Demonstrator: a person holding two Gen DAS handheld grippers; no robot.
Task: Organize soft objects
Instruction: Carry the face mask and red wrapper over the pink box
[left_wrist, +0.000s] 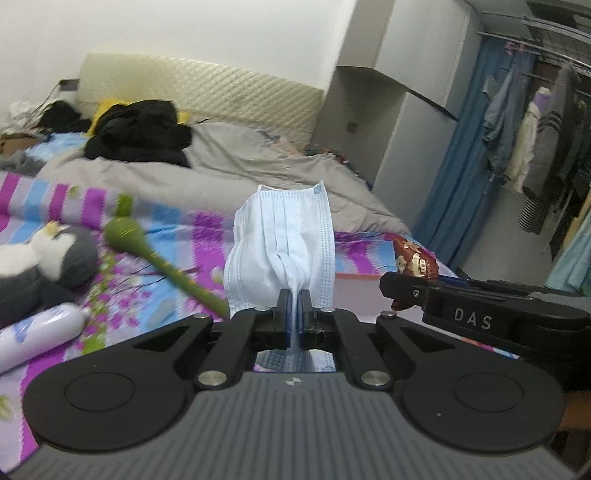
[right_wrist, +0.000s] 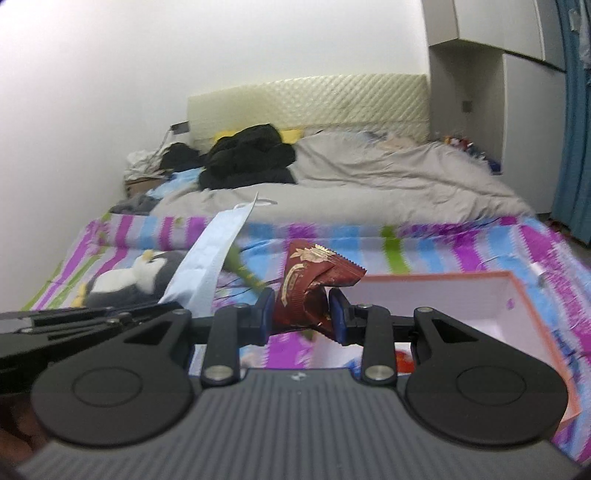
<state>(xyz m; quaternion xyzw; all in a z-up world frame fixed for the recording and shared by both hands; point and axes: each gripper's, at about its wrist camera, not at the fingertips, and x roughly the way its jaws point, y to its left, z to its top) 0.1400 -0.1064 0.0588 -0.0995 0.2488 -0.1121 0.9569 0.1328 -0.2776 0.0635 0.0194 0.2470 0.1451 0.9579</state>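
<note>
Pale-blue face mask (left_wrist: 280, 240) pinched at one bunched edge in left tool (left_wrist: 294, 306), red snack packet (right_wrist: 314, 288) clamped crumpled in right tool (right_wrist: 301, 314), both above bed (right_wrist: 461, 236) beside pink box (right_wrist: 517, 314); slick foil likely to slip, mask to snag.
</note>
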